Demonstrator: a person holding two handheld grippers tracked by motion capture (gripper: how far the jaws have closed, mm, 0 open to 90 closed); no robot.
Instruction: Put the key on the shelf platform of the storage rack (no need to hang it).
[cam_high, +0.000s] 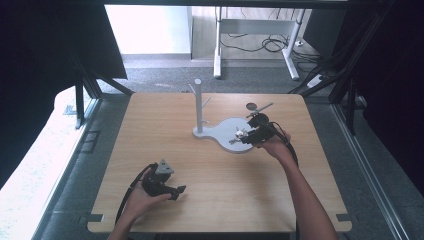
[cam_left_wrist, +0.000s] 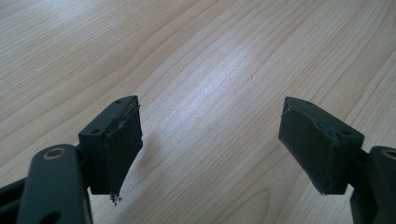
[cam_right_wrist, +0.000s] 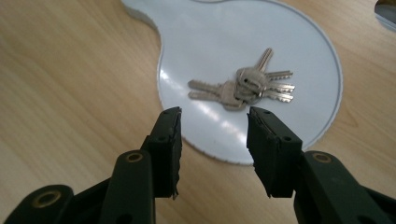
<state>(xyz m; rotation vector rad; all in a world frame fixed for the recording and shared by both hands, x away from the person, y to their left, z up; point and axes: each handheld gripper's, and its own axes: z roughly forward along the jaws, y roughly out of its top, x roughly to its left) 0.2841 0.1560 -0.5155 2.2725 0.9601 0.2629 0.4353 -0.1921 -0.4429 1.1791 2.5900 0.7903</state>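
Wood table (cam_high: 150, 125): keys (cam_right_wrist: 247, 86) on white base (cam_right_wrist: 210, 37); R tool (cam_right_wrist: 214, 135) gaping nearby, L tool (cam_left_wrist: 210, 140) wide.

The high view looks forward and down from above the person's side, taking in the whole wooden table (cam_high: 220, 165), the floor around it and a desk frame beyond. The left gripper view sits very close to bare tabletop (cam_left_wrist: 210, 70), looking along its jaws at grain alone; which part of the table this is cannot be told. The right gripper view looks down, fairly near, on the white base plate (cam_right_wrist: 299, 46) and the bunch of keys (cam_right_wrist: 247, 86), a patch it shares with the high view (cam_high: 235, 131).
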